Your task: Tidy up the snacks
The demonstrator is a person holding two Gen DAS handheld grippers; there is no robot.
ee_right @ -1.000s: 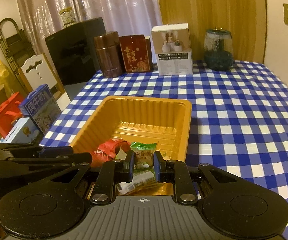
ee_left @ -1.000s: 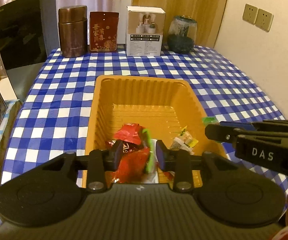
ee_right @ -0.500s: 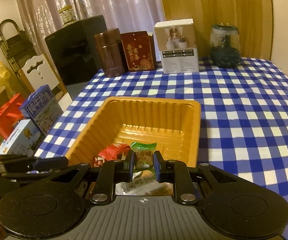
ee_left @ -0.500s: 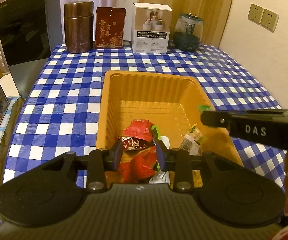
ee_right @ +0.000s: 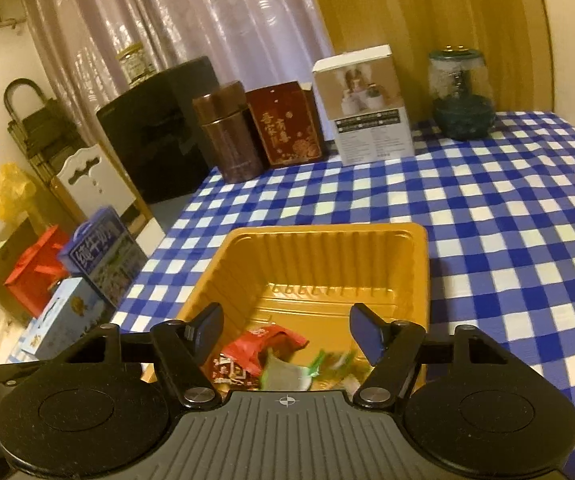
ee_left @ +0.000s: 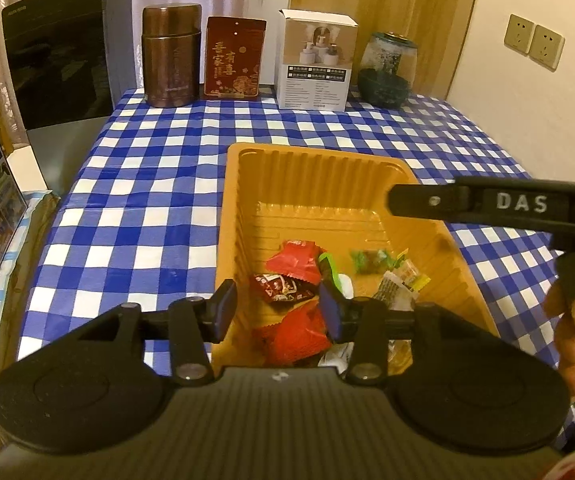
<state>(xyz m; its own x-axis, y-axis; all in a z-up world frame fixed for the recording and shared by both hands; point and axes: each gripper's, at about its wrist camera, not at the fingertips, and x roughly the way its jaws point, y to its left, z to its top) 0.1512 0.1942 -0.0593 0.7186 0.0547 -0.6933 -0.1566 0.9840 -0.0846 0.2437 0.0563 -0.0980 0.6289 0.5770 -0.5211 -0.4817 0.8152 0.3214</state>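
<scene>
An orange plastic tray [ee_left: 327, 168] sits on the blue checked tablecloth; it also shows in the right wrist view [ee_right: 327, 248]. Several wrapped snacks lie at its near end: red packets [ee_left: 293, 266], a small green candy [ee_left: 371, 260] and a yellow-white one [ee_left: 401, 286]. My left gripper [ee_left: 277, 312] is open and empty above the near end of the tray. My right gripper [ee_right: 287, 330] is open and empty above the tray, with a green packet [ee_right: 287, 372] lying below it. The right gripper's finger [ee_left: 487, 204] crosses the left wrist view.
At the table's back edge stand a brown canister [ee_left: 171, 56], a red box [ee_left: 234, 58], a white box [ee_left: 315, 66] and a glass jar [ee_left: 387, 70]. A black appliance [ee_left: 59, 52] and milk cartons [ee_right: 99, 256] are left of the table. A wall is on the right.
My right gripper opened and the green packet dropped into the tray. My left gripper opened wider and drew back, up and left. The right gripper rose.
</scene>
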